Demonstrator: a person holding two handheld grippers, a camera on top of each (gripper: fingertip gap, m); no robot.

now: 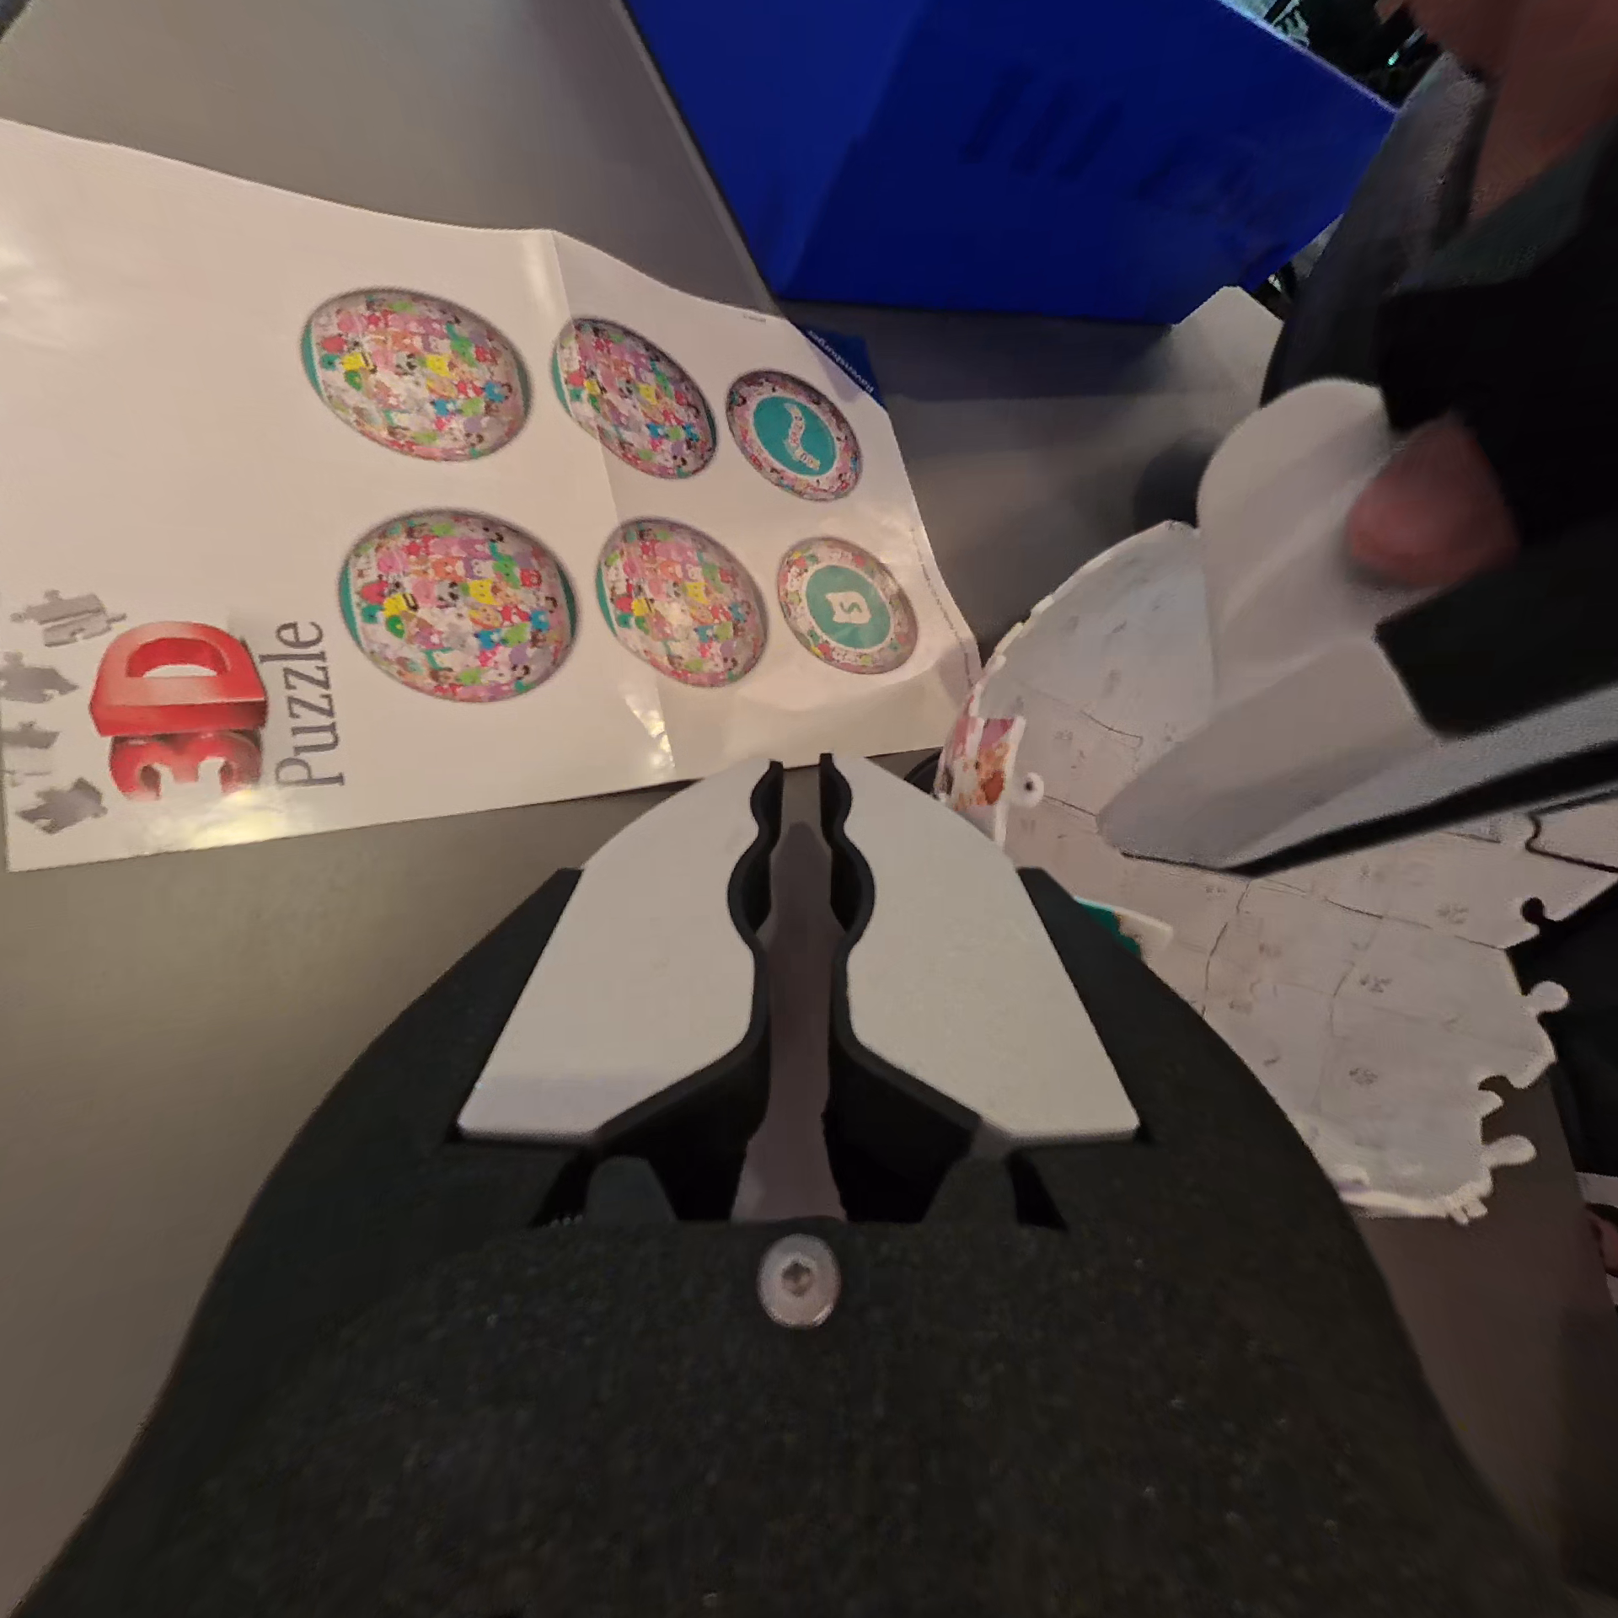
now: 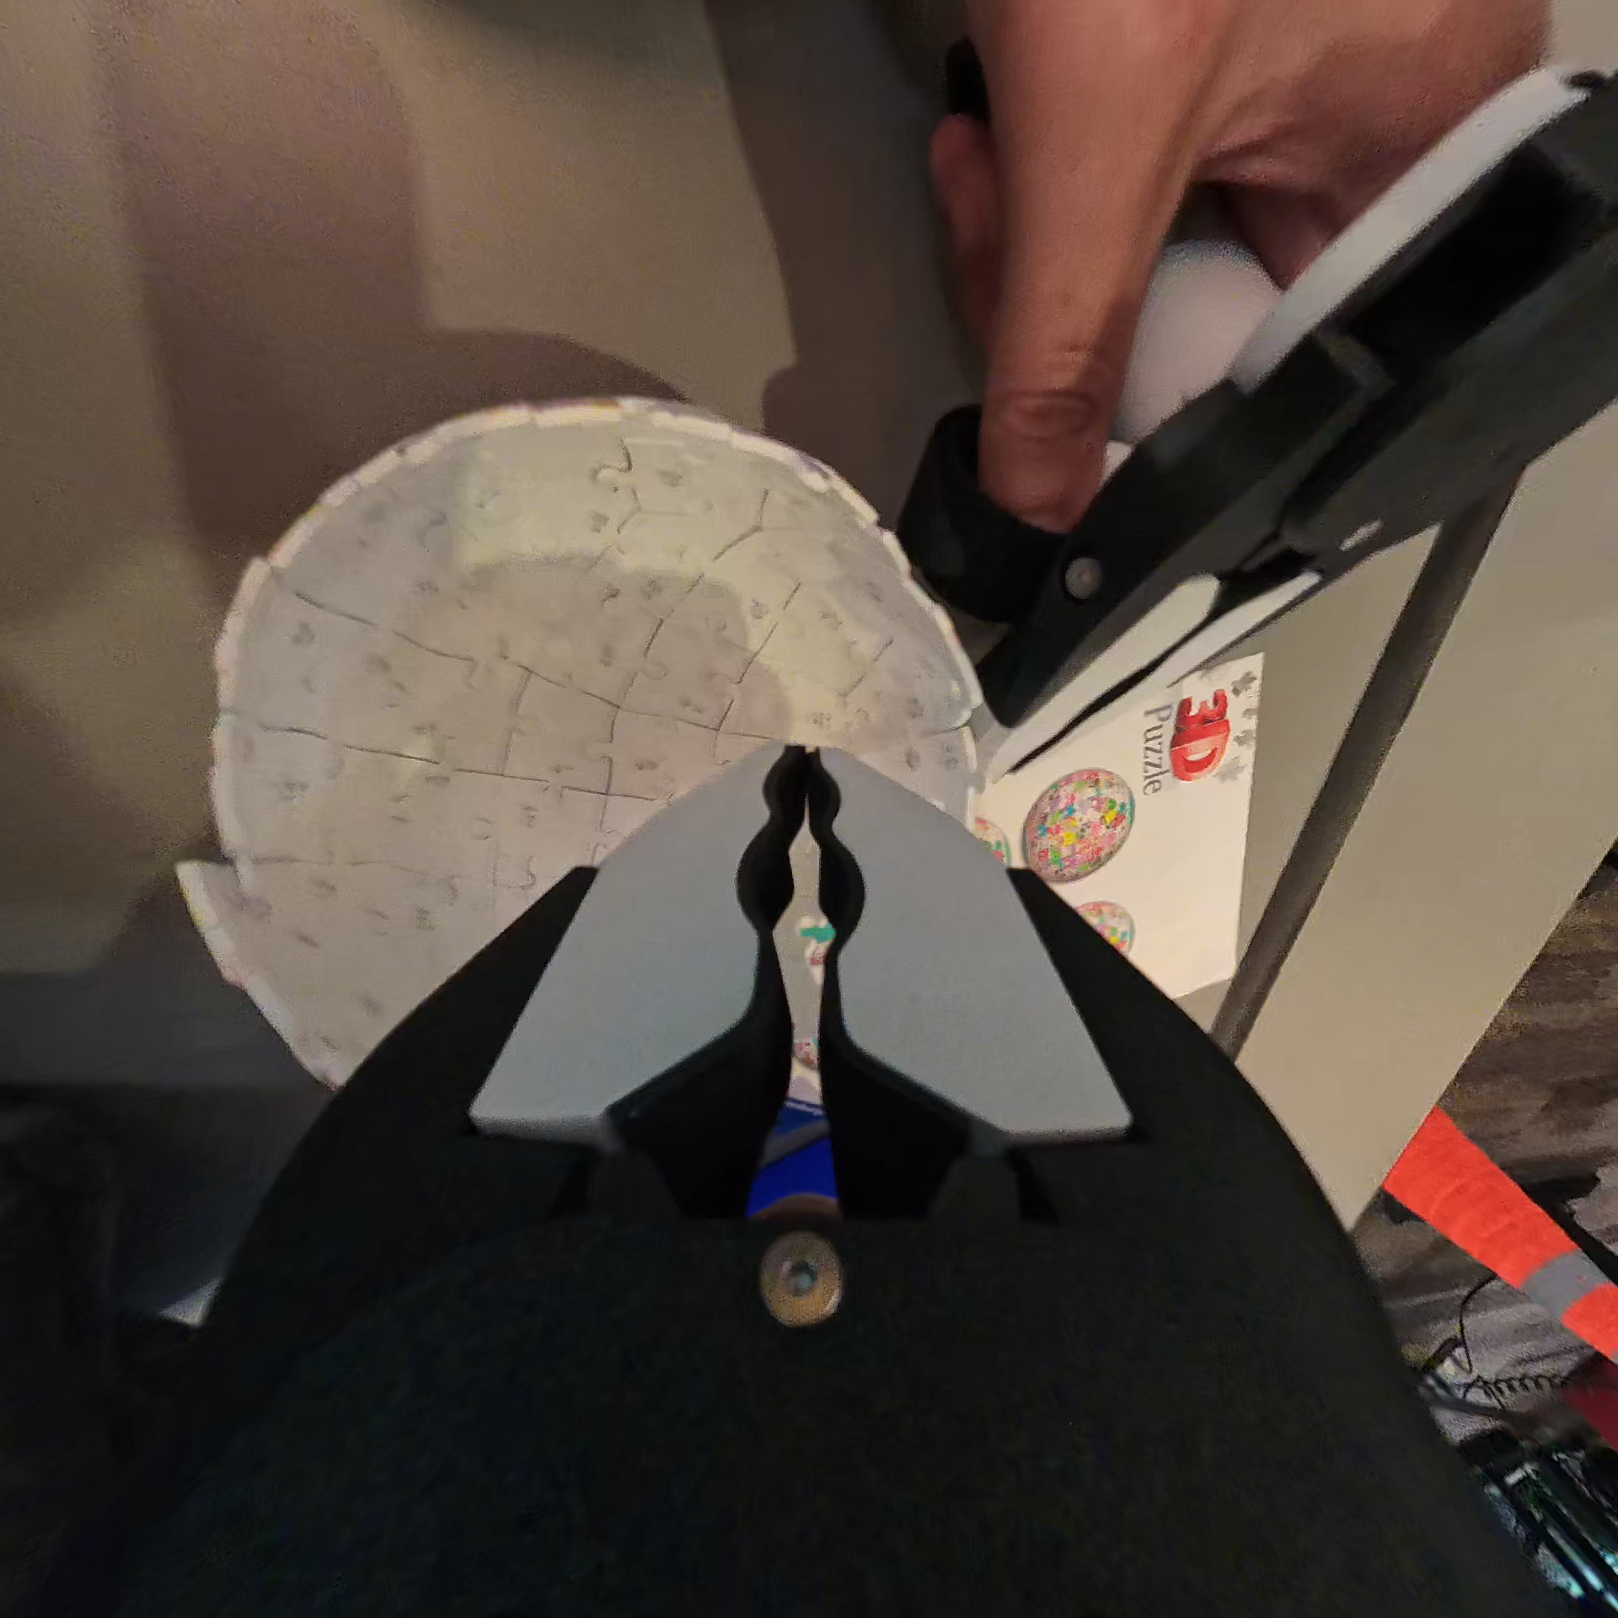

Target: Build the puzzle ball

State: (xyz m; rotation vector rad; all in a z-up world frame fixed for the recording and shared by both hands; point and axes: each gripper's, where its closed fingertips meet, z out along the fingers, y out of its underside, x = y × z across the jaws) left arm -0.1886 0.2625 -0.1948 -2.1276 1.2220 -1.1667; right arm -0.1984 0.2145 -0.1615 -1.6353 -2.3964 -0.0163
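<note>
The left gripper (image 1: 797, 770) hovered over the grey table (image 1: 219, 1007), its fingers nearly together with nothing between them. Ahead of it lay one instruction sheet (image 1: 350, 490) showing six printed balls. To its right sat one half-built puzzle ball (image 1: 1313, 989) (white inside facing up). The right gripper (image 2: 804, 760) had its fingers pinched onto that shell's near edge. One blue box (image 1: 1007, 149) stood behind.

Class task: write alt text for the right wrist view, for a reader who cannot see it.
The right tool, shut, pinches the rim of a half-built puzzle ball, whose white bowl-shaped inside faces the camera. On the right, a hand holds the left tool above a printed instruction sheet on the grey table.
</note>
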